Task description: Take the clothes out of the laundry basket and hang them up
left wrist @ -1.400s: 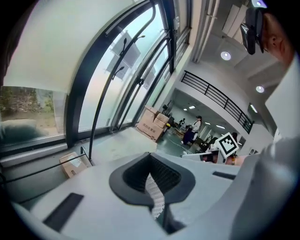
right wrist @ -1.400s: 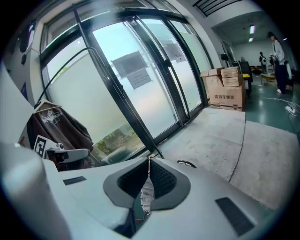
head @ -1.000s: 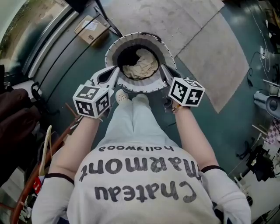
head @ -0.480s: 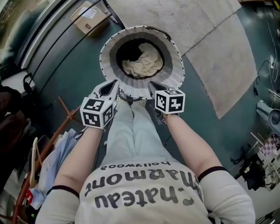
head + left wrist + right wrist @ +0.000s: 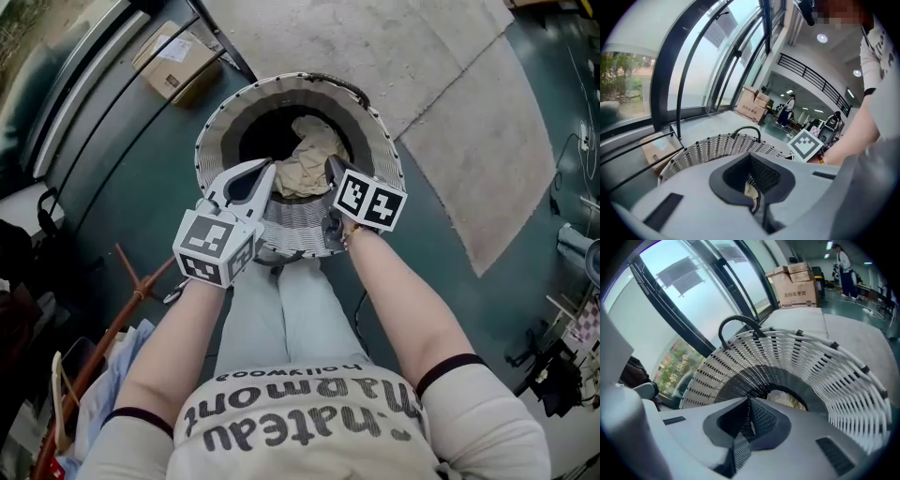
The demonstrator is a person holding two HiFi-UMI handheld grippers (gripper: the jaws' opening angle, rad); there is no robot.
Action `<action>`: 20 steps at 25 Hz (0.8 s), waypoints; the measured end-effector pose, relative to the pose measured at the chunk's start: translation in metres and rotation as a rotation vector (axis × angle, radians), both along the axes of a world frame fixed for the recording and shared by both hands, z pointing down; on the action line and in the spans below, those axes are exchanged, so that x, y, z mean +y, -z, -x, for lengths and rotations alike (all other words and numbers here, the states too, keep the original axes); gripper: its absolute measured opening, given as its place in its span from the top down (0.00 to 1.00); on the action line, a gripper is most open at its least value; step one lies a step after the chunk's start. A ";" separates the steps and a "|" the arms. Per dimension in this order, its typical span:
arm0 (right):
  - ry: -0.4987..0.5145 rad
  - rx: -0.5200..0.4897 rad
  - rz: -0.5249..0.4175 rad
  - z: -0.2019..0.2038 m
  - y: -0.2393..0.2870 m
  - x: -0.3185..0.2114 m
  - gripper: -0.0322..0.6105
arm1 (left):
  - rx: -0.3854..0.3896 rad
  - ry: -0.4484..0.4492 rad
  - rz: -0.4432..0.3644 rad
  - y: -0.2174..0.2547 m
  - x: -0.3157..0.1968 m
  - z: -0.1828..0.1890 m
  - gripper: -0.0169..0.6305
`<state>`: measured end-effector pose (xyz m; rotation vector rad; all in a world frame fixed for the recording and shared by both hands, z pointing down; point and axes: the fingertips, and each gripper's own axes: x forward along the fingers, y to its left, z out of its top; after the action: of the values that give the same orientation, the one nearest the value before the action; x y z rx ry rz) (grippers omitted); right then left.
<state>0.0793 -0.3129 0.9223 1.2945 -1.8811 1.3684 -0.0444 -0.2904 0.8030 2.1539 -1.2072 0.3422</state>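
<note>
Noting left tongs (image 5: 757,199) (image 5: 265,171): jaws closed together, nothing between them; tip pointing down over the near left inner wall of the basket.
Right tongs (image 5: 747,420) (image 5: 330,165): jaws closed together as well, empty; tip angled steeply down over the near right rim.
Spacing: both tips sit over the basket mouth, one on each side, well apart from each other.
Task container: white woven round laundry basket (image 5: 380,141) (image 5: 811,366) (image 5: 708,147), upright, dark inside, with a black loop handle (image 5: 736,322) on the far rim.
Task item: crumpled cream cloth (image 5: 305,164) (image 5: 785,398) lying at the bottom of the basket, between and beyond the two tips; cannot tell contact with either.
Basket position: on the dark green floor (image 5: 450,244), just in front of the person's pale trousers (image 5: 281,319).
Surroundings: pale grey mat (image 5: 469,112) beyond and to the right of the basket; brown cardboard box (image 5: 173,66) on the floor at upper left, by the window frame.
</note>
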 end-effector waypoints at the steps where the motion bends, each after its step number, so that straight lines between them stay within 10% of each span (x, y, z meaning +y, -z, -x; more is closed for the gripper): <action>1: -0.025 0.001 -0.012 -0.002 -0.008 -0.003 0.89 | 0.007 0.008 -0.006 -0.008 -0.006 -0.001 0.96; 9: -0.102 0.024 -0.012 -0.006 -0.108 -0.008 0.87 | 0.054 0.027 -0.004 -0.081 -0.028 -0.010 0.96; 11: -0.107 0.033 0.013 -0.007 -0.134 -0.010 0.67 | 0.076 0.034 0.017 -0.098 -0.031 -0.014 0.96; 20: -0.184 0.223 0.122 -0.041 -0.214 -0.010 0.52 | 0.134 0.043 0.022 -0.123 -0.046 -0.016 0.96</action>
<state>0.1205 -0.3227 1.1365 1.5192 -1.5391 1.3432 -0.0281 -0.3360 0.9259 2.0938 -1.1668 0.1884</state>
